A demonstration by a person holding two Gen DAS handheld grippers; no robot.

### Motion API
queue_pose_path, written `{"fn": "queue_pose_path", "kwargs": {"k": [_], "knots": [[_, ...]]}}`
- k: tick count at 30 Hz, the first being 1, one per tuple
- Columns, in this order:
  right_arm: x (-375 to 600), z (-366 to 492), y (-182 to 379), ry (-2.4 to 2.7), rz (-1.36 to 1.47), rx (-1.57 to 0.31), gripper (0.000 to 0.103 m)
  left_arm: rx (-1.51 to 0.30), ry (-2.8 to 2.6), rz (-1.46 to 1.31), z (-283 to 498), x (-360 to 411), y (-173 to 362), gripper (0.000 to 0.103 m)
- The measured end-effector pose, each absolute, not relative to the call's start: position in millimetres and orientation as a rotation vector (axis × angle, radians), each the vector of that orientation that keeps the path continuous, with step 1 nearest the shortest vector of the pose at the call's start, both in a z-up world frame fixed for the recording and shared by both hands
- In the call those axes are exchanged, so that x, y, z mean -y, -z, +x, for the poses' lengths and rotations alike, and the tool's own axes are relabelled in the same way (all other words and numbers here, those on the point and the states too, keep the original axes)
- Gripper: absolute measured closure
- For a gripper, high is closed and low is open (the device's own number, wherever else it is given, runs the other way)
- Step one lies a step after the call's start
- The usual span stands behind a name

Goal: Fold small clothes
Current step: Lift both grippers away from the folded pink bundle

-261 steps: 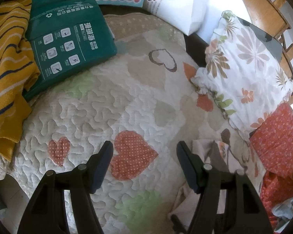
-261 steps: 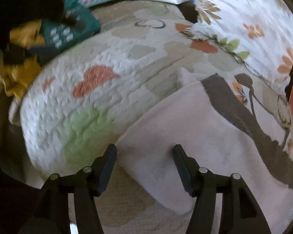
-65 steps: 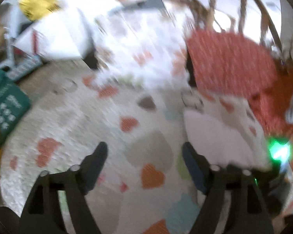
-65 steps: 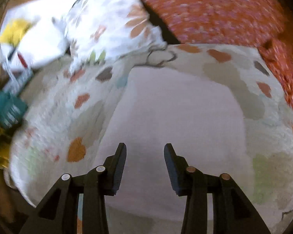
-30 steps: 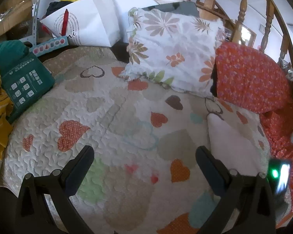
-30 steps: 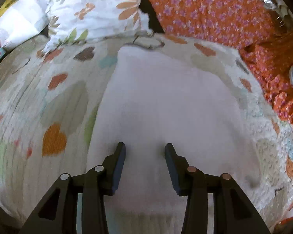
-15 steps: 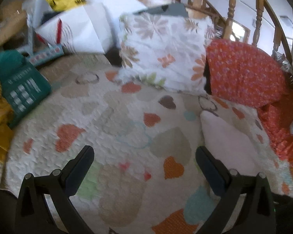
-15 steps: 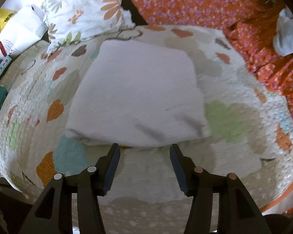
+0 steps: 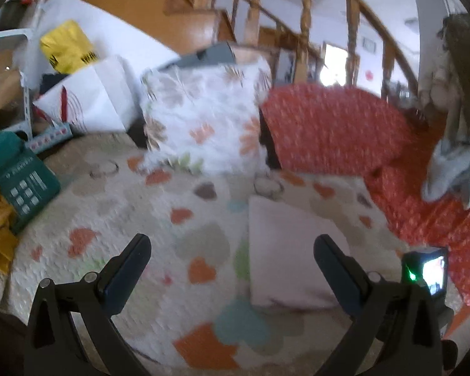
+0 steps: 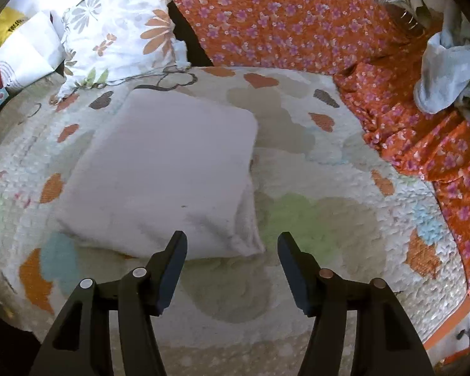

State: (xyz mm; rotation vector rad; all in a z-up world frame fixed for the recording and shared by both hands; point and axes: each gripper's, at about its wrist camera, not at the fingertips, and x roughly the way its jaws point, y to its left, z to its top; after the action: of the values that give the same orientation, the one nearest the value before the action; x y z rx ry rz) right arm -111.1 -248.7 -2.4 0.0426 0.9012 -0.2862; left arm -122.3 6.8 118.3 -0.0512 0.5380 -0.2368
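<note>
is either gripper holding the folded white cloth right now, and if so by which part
Nothing is held. The left gripper and right gripper both stand open with nothing between the fingers; the folded white cloth lies free on the quilt.

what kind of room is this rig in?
Most likely a home living area: a bed or daybed covered by a heart-print quilt, with a floral cushion at the back and a wooden stair banister behind. A folded white garment lies on the quilt.
</note>
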Motion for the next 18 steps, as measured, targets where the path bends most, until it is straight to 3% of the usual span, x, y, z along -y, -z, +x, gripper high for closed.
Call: {"fn": "queue_pose_path", "kwargs": {"k": [18], "knots": [[294.0,-137.8,8.6,0.334,0.158,-0.880,0.030,-0.798,0.146,0.188,-124.8,72.1,-46.4,0.000]]}}
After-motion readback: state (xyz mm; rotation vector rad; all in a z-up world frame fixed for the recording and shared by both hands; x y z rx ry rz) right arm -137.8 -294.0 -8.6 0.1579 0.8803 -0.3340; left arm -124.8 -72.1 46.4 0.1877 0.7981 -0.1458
